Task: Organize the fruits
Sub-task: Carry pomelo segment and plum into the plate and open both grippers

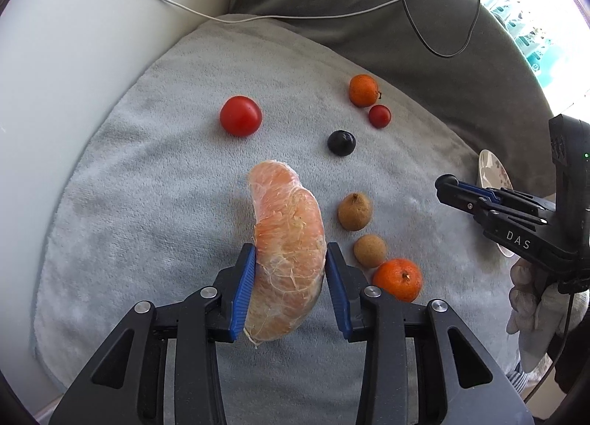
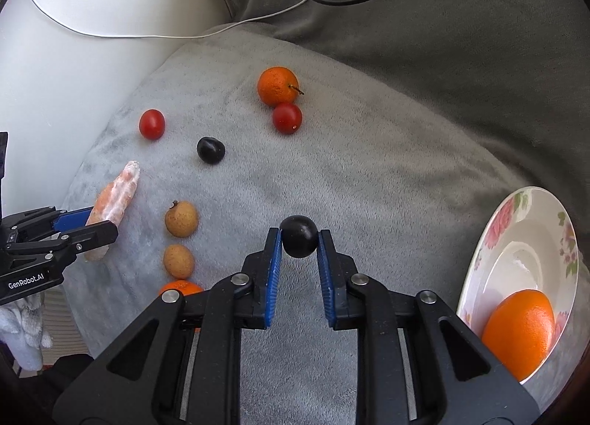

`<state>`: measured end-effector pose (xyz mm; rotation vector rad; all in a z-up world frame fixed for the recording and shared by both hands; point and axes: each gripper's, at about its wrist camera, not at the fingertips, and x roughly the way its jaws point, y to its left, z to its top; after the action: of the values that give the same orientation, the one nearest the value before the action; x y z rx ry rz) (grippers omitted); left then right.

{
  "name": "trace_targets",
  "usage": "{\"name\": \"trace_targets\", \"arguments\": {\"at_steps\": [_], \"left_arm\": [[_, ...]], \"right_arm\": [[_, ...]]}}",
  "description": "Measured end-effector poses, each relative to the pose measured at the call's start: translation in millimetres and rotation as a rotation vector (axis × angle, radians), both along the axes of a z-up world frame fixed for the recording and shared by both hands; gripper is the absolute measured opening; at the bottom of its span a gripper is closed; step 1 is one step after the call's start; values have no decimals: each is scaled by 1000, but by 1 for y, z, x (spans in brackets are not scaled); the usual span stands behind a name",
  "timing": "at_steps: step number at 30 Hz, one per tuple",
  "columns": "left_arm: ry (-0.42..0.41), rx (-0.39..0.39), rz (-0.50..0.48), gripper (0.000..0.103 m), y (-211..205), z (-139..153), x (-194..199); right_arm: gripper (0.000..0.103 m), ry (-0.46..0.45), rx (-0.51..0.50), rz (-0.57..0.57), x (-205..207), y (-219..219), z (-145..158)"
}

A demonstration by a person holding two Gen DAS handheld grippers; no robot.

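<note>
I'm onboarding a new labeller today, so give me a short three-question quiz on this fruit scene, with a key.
1. True or false: the left gripper is shut on the peeled citrus segment.
2. What does the right gripper hold? A) a tomato B) a dark plum C) a longan
3. Fill in: the flowered plate holds one large ____.

Key: 1 true; 2 B; 3 orange.

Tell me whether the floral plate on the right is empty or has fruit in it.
Not empty. The white floral-rimmed plate holds one large orange, lying against its lower rim in the right wrist view; the rest of the plate is bare.
</note>
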<state>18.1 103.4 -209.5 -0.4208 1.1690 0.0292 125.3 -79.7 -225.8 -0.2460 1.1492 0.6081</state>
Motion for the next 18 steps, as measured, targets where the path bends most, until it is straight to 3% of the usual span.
{"name": "trace_targets", "arguments": {"at_steps": [18], "left_arm": [[-171,-24,-166,36,-58,72,35]], "right_arm": [[20,-87,87,-164,0,-84,65]]}}
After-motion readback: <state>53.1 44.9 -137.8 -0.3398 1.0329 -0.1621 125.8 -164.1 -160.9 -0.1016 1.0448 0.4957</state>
